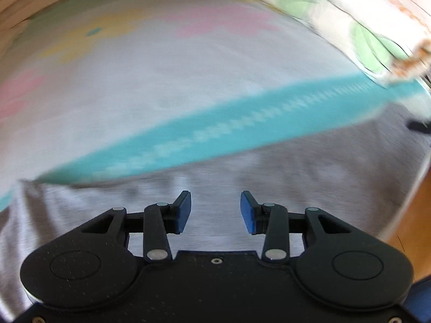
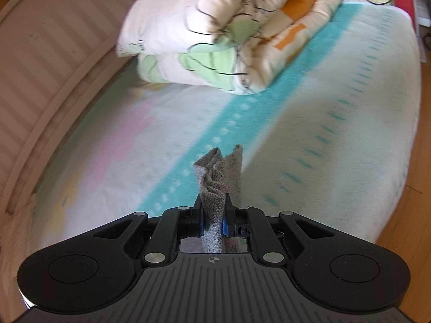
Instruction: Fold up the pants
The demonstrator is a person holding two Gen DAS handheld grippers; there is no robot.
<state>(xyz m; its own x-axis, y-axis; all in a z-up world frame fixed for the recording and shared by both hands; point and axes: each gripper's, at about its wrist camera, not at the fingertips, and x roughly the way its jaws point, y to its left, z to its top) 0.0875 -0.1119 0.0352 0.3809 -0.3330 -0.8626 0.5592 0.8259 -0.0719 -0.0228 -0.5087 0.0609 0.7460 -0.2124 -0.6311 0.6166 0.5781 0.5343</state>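
Before you: bed [image 2: 336, 86], pale sheet with turquoise stripe, faint pink and yellow patches. Folded floral quilt [image 2: 215, 35] lies at your 12 o'clock. Grey pants [image 1: 296, 177] spread flat at 6 o'clock, over stripe's near edge.

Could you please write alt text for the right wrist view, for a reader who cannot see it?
The right gripper has its jaws shut on a bunched fold of grey pants, which sticks up in front of them. Beyond lies a bed with a pale sheet and a turquoise stripe, and a folded patterned quilt rests at its far end.
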